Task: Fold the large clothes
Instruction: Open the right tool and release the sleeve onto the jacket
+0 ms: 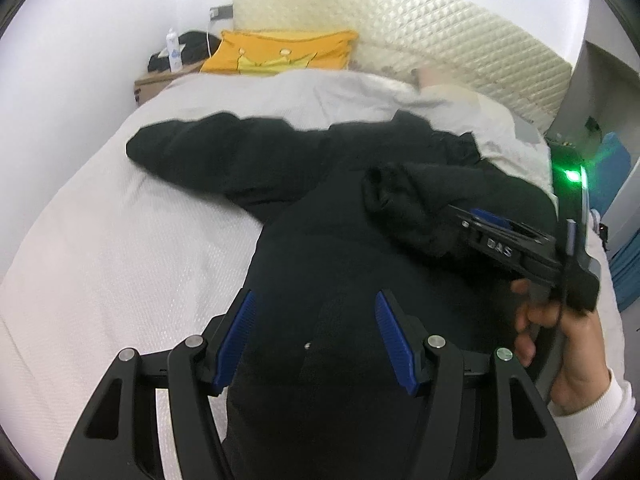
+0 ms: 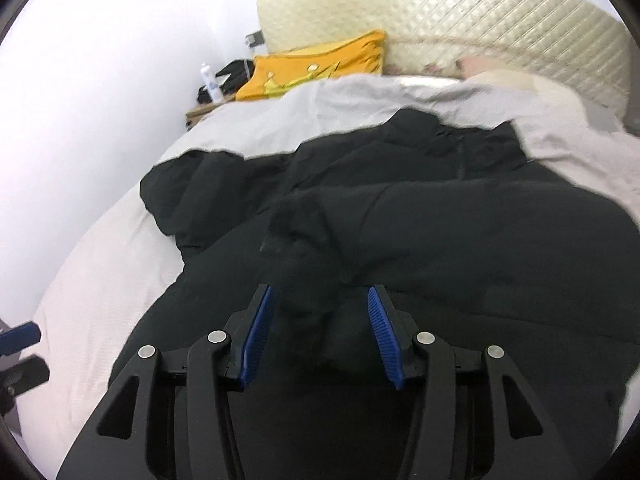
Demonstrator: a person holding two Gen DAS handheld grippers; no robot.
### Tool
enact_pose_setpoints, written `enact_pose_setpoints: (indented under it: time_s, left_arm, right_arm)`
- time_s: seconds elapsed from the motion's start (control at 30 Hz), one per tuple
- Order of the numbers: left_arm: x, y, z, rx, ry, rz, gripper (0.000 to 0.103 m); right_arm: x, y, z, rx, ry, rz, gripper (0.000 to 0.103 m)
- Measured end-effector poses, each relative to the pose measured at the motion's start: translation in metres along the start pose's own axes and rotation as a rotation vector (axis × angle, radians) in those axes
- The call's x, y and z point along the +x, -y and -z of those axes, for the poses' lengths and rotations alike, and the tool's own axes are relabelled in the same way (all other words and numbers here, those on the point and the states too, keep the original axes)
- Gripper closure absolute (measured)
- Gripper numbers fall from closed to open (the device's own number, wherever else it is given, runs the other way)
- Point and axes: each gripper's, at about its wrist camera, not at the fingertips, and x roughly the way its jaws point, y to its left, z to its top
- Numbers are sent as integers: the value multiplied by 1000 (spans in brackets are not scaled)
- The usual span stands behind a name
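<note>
On the pale bed cover a black garment lies spread, one sleeve stretched to the left and its lower edge cut off at the frame bottom. Left gripper hovers over it with blue pads spread, nothing between them. Right gripper has dark cloth bunched between its parted fingers; whether they pinch it is unclear, since black folds blur together. Behind, a yellow pillow leans at the quilted headboard.
</note>
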Motion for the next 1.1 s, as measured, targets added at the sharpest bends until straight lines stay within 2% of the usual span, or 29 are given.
enact_pose_setpoints:
  time_s: [0.3,0.57,0.9,1.1]
  left_arm:
    - [-63,35,-2,45,98,55,41]
    - [-117,65,14,89,168,98,41]
    - [-163,84,48,126,209,135,41]
    - [-185,88,73,148,225,153,41]
  right_arm:
    - [-122,7,-2,39,131,87,56]
    - [-221,4,14,62,244,157,56]
    - [-303,-9,54,61,329,212,55]
    - [-335,-17,88,68,362,238,47]
